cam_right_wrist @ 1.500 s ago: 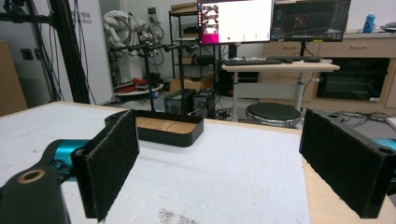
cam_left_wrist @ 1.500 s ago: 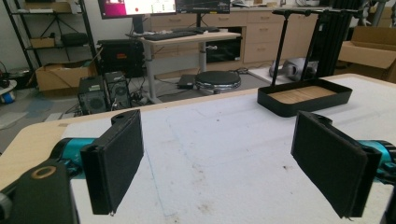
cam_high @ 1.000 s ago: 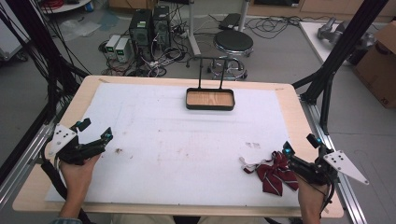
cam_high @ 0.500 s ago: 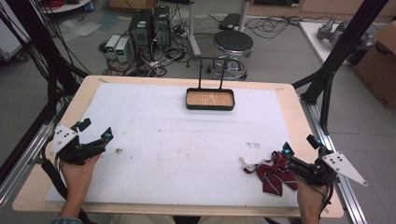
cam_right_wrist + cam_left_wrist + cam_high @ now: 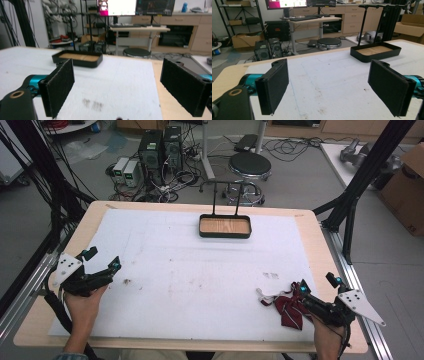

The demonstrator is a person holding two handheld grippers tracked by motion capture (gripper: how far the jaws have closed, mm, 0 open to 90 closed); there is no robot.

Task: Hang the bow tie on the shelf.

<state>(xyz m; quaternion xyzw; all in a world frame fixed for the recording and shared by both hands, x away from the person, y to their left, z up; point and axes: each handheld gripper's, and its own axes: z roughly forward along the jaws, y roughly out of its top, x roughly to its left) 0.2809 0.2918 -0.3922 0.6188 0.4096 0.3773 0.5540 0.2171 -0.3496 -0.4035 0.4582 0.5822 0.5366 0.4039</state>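
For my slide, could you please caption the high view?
Right hand-held gripper open above a red bow tie; tray beyond.

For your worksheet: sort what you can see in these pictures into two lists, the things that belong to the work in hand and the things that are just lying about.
In the job:
- right tongs, jaws open, over the cloth
- dark red cloth with a white strap, near table edge
- left tongs, open, holding nothing

Just about:
- black tray with wooden floor, far side of the table
- round stool
- computer towers and cables on the floor
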